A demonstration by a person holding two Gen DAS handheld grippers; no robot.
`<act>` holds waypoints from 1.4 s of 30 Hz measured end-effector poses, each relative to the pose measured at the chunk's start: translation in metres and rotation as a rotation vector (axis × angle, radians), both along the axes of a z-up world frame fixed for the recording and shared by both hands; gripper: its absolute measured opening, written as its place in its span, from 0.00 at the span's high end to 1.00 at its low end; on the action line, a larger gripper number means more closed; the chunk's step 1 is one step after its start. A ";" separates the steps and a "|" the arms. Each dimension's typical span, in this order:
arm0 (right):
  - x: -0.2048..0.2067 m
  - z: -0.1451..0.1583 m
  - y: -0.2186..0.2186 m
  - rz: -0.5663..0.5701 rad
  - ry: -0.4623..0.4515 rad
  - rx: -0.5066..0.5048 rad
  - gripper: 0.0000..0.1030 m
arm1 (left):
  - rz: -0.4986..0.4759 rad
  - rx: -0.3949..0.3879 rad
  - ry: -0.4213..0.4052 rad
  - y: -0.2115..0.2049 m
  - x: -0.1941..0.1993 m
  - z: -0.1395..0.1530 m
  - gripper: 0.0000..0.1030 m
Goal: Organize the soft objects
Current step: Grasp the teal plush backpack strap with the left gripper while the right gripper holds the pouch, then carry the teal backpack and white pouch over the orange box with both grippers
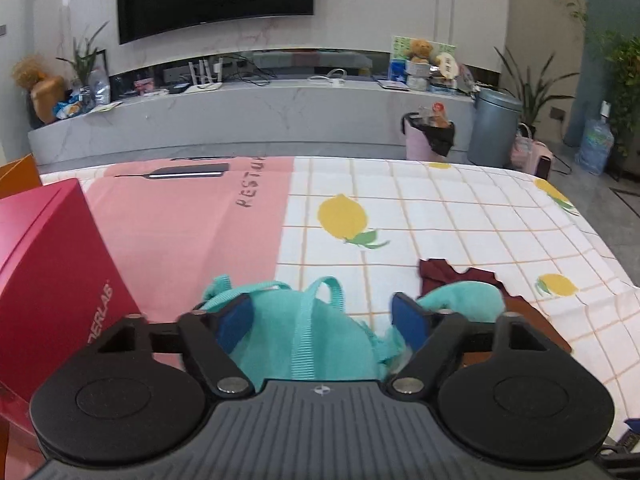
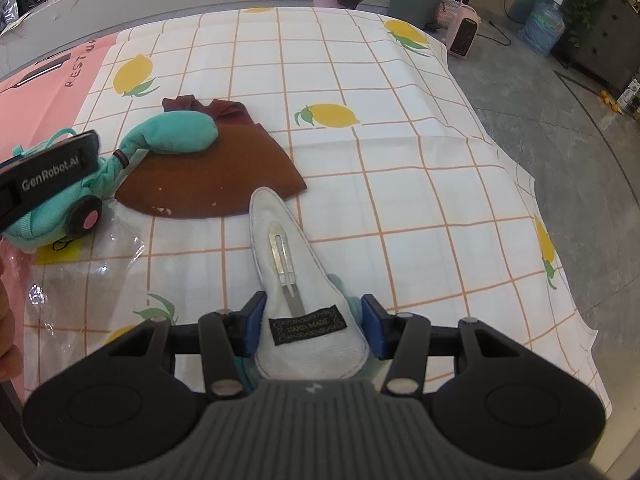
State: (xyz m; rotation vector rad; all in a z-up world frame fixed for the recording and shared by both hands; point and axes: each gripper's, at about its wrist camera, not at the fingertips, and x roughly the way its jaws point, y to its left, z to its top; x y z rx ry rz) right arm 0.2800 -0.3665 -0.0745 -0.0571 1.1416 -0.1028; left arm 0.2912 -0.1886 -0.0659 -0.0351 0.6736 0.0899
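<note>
**Both grippers closing around soft items on the lemon-print cloth**

The left gripper (image 1: 322, 316) is holding its blue pads (image 1: 236, 322) against the sides of a teal plush toy (image 1: 320, 332), whose body is filling the gap between the fingers; the pads are pressing into the fabric, so the fingers are clamped on it. A teal webbing loop (image 1: 332, 292) is standing up from the top of the toy. In the right wrist view the same toy (image 2: 172, 136) is showing a long padded limb lying across a brown fabric piece (image 2: 224, 168), and a black wheel-like disc with a pink centre (image 2: 86, 218) is sitting at its lower end.

The right gripper (image 2: 312, 324) is sitting around a white felt hair clip (image 2: 288, 280), a leaf-shaped pad with a metal clip (image 2: 284, 264) along its middle and a black "HAND MADE" label (image 2: 307, 325). Its left pad is touching the edge of the felt; the right pad is just beside it, and whether it is gripping cannot be told.

A crumpled clear plastic bag (image 2: 92, 264) is lying near the toy. Everything is resting on a checked tablecloth with lemons (image 2: 400, 200), which is adjoining a pink section (image 1: 180, 232). A red box (image 1: 52, 272) is standing to the left of the left gripper.
</note>
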 end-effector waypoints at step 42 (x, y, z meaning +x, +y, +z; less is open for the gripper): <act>-0.003 -0.001 0.011 0.042 -0.026 -0.046 0.54 | -0.226 0.003 -0.175 -0.001 -0.042 0.066 0.93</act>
